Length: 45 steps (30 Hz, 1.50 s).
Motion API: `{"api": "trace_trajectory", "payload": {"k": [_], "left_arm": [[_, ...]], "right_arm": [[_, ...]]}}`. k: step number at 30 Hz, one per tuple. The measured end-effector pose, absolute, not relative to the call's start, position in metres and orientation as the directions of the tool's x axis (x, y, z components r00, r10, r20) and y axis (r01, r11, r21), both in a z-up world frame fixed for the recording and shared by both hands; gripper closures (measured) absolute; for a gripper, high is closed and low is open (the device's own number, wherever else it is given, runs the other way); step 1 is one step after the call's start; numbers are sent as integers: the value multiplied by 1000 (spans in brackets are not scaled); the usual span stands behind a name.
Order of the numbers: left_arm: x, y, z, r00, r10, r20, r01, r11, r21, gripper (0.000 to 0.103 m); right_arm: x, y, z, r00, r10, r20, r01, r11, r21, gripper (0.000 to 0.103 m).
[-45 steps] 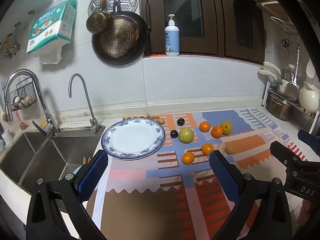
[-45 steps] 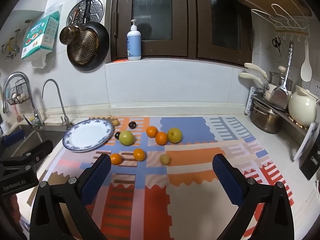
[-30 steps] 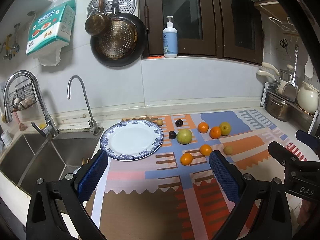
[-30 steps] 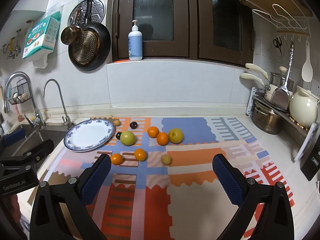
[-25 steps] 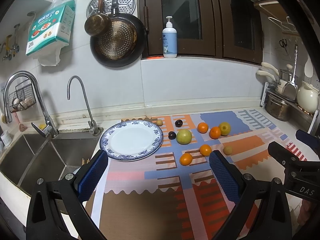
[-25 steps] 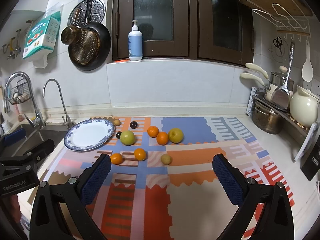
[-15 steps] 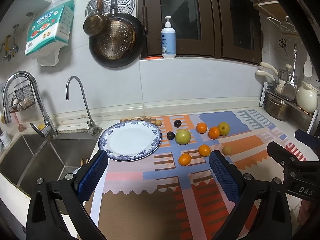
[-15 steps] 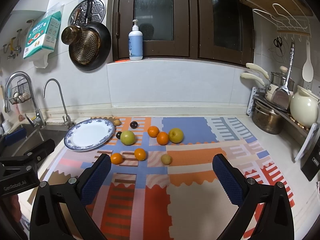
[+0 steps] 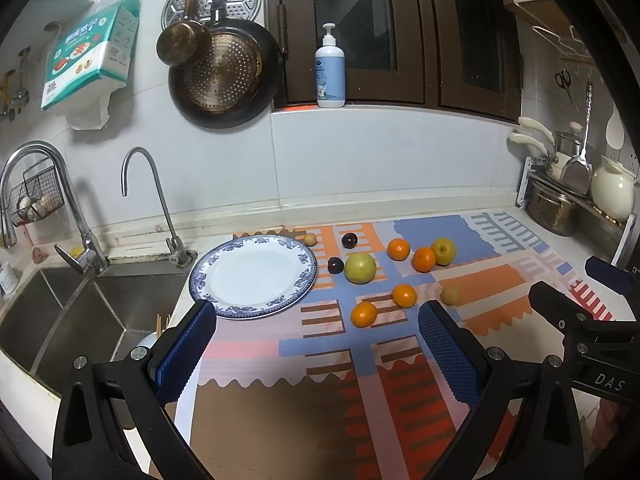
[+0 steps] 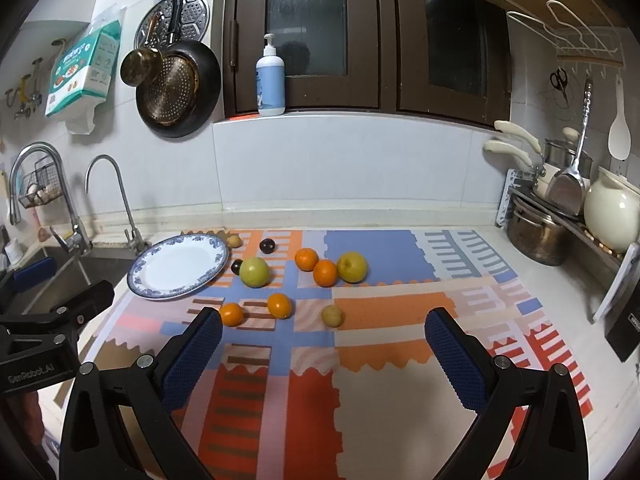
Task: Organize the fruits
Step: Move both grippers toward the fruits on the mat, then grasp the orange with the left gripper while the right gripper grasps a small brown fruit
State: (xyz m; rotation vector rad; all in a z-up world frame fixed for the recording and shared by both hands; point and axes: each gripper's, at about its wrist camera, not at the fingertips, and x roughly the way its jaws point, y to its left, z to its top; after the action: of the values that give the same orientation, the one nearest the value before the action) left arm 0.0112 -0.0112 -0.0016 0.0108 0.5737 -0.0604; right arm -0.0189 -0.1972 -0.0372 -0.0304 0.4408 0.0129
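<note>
A blue-rimmed white plate (image 9: pixel 200 276) (image 10: pixel 138 280) lies empty at the mat's left end. Right of it lie a green apple (image 9: pixel 360 267) (image 10: pixel 255 271), a yellow apple (image 9: pixel 443 251) (image 10: pixel 352 267), several oranges (image 9: pixel 364 314) (image 10: pixel 279 305), two dark plums (image 9: pixel 335 265) (image 10: pixel 267 245) and two small tan fruits (image 9: pixel 450 295) (image 10: pixel 332 315). My left gripper (image 9: pixel 316 354) is open and empty, near the front edge. My right gripper (image 10: pixel 322 356) is open and empty, in front of the fruit. Each gripper also shows in the other's view.
A patterned mat (image 9: pixel 400 360) covers the counter. A steel sink (image 9: pixel 72 312) with two faucets lies left of the plate. Pots and a cream jug (image 10: pixel 610 216) stand at the right. Pans hang on the wall; a soap bottle (image 10: pixel 271 80) stands on the sill.
The left gripper's view has drifted slightly, so the plate and fruit sit a little further left. Both grippers stay open. No fruit has moved.
</note>
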Motion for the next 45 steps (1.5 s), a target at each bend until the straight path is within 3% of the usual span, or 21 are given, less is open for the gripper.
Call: {"api": "trace_trajectory", "payload": {"k": [19, 28, 34, 45], "left_arm": [[55, -29, -42, 828, -49, -559, 76, 997, 26, 0], [92, -42, -70, 793, -37, -609, 100, 993, 70, 0], [115, -51, -89, 756, -61, -652, 127, 990, 55, 6], [150, -57, -119, 682, -132, -720, 142, 989, -48, 32]], "right_arm": [[28, -206, -71, 866, 5, -499, -43, 997, -64, 1], [70, -210, -94, 847, 12, -531, -60, 995, -74, 2], [96, -215, -110, 818, 38, -573, -76, 996, -43, 10], [136, -220, -142, 747, 121, -654, -103, 992, 65, 32]]}}
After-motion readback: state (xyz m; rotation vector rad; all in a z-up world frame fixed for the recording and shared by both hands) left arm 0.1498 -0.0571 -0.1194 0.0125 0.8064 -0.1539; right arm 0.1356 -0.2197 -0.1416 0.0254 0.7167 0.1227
